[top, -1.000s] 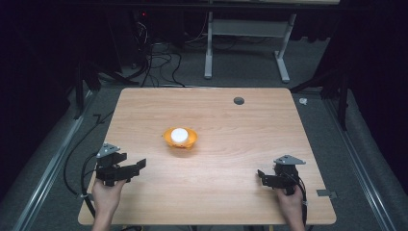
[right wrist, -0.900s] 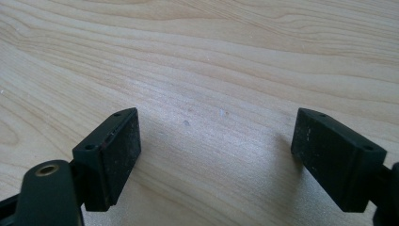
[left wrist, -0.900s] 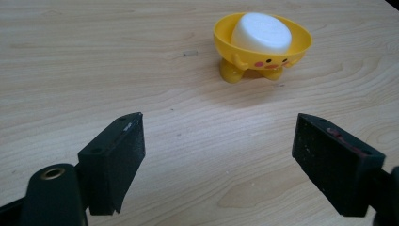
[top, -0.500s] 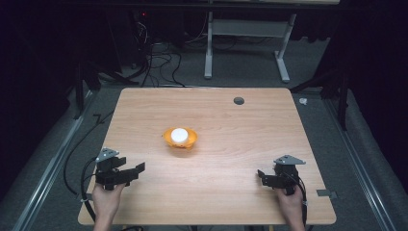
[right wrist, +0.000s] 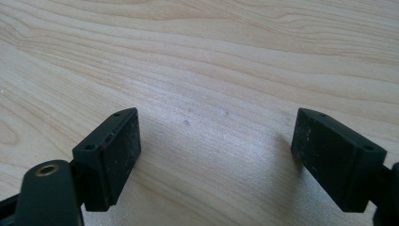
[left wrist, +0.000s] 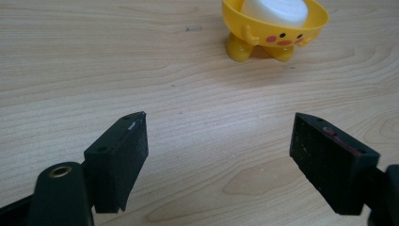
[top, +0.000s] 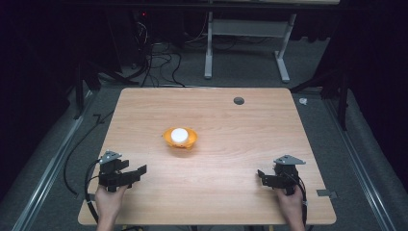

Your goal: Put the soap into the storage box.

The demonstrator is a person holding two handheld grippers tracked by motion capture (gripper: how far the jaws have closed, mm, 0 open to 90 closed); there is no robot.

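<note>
1. Nearest the person, the left gripper [top: 130, 174] is hovering over the near left part of the table [top: 240, 144], its jaws standing wide apart with nothing between them; in the left gripper view [left wrist: 219, 141] only bare wood is lying between the two black pads.
2. On the near right, the right gripper [top: 263, 177] is sitting low by the table's front edge, jaws likewise spread and empty; the right gripper view [right wrist: 216, 141] is looking down on plain wood grain.
3. Farther in, around the table's middle, the yellow chick-shaped cup [top: 180, 138] is standing upright on its small feet, with a white rounded piece [top: 179, 134] resting inside it.
4. The cup is lying well apart from both grippers, ahead and to the right of the left one, which is pointing roughly toward it [left wrist: 275, 23]; it is ahead and to the left of the right one.
5. Judging from this, the work is barely beginning: nothing is being held or touched, and the approach, the grasp and any handling of the cup are all remaining.
</note>
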